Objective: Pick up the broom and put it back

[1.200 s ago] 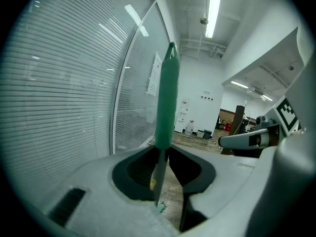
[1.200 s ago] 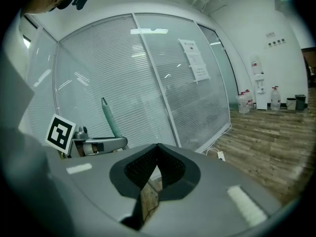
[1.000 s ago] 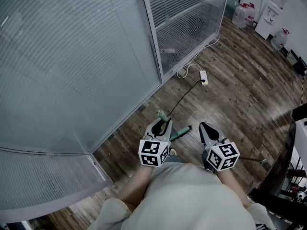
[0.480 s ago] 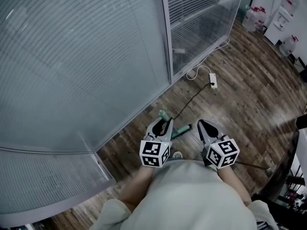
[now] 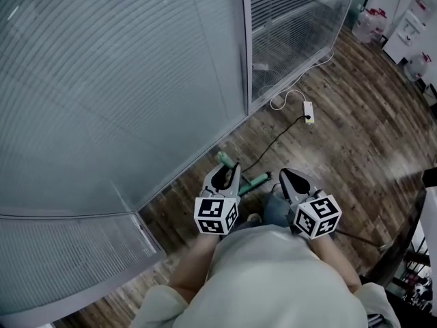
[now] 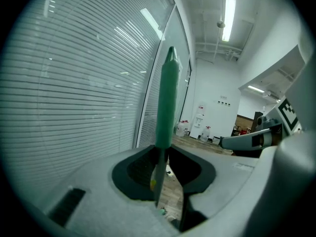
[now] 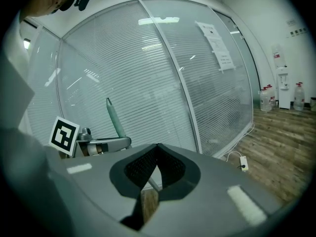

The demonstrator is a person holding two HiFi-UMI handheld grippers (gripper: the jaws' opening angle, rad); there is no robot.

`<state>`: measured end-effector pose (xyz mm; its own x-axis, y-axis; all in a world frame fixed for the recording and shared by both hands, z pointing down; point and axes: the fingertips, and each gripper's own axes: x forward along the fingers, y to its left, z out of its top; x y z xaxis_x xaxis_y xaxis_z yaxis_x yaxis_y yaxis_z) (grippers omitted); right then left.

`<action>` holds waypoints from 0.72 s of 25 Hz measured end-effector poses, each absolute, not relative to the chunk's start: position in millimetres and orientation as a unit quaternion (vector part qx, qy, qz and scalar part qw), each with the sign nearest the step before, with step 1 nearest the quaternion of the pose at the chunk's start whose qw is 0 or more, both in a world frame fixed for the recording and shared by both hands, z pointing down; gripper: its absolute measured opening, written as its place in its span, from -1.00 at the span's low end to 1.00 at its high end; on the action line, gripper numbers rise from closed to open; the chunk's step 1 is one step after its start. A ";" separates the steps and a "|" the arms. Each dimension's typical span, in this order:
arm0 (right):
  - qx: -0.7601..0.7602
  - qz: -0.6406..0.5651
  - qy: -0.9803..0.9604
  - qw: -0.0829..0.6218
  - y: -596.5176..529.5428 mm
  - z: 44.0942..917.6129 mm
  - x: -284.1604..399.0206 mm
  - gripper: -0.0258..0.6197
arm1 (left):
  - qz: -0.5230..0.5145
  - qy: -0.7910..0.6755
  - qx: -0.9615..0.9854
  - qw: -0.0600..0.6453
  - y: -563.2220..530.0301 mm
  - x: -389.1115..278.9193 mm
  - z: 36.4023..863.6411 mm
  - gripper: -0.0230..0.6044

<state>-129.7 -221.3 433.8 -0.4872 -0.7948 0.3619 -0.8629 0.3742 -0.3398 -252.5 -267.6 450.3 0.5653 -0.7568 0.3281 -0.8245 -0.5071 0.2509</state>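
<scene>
broom held off the floor beside the glass wall

a glass partition (image 5: 102, 80) with closed slat blinds behind it fills the left and top of the head view. dark wood floor (image 5: 355, 135) runs along its foot to the right. the person's pale-sleeved arms reach out from the bottom edge, one tool in each hand.

broom (image 5: 254, 182): lies across both tools, off the floor and near the foot of the glass. its green grip end pokes past the left gripper (image 5: 227, 171) toward the glass. its thin shaft comes out below the right gripper (image 5: 286, 175) toward the lower right. brush head not in view.

left gripper: jaws pinch the thin shaft just below the green grip, which stands up tall in its own view.

right gripper: jaw tips pressed together, with the thin shaft crossing the gap just behind them.

a black cable (image 5: 273, 142) trails over the floor to a white power strip (image 5: 309, 113). water bottles (image 5: 365, 24) stand well apart, top right.
</scene>
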 end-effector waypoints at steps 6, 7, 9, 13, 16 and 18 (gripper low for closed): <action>0.489 0.252 -0.831 0.081 -244.5 445.9 -127.2 -0.90 | 0.090 -0.475 0.854 0.195 -294.9 -257.6 462.9 -0.65; 0.487 0.252 -0.832 0.082 -251.0 443.6 -125.2 -0.90 | 0.091 -0.478 0.852 0.196 -300.8 -258.0 461.4 -0.65; 0.483 0.255 -0.834 0.083 -265.1 434.4 -120.8 -0.90 | 0.093 -0.485 0.847 0.199 -312.1 -258.8 454.9 -0.65; 0.471 0.255 -0.840 0.090 -293.3 438.9 -115.9 -0.90 | 0.092 -0.492 0.842 0.200 -333.8 -259.7 464.1 -0.65; 0.462 0.258 -0.843 0.097 -315.2 446.3 -111.1 -0.90 | 0.094 -0.499 0.838 0.200 -353.8 -258.6 476.9 -0.65; 0.455 0.264 -0.844 0.102 -327.7 446.8 -106.3 -0.90 | 0.098 -0.504 0.834 0.202 -365.0 -255.9 480.7 -0.65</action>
<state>-106.3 -327.7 446.8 -0.5646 -0.7151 0.4121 -0.8224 0.4458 -0.3534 -255.9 -365.0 480.7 0.4728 -0.8011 0.3672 -0.8803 -0.4103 0.2382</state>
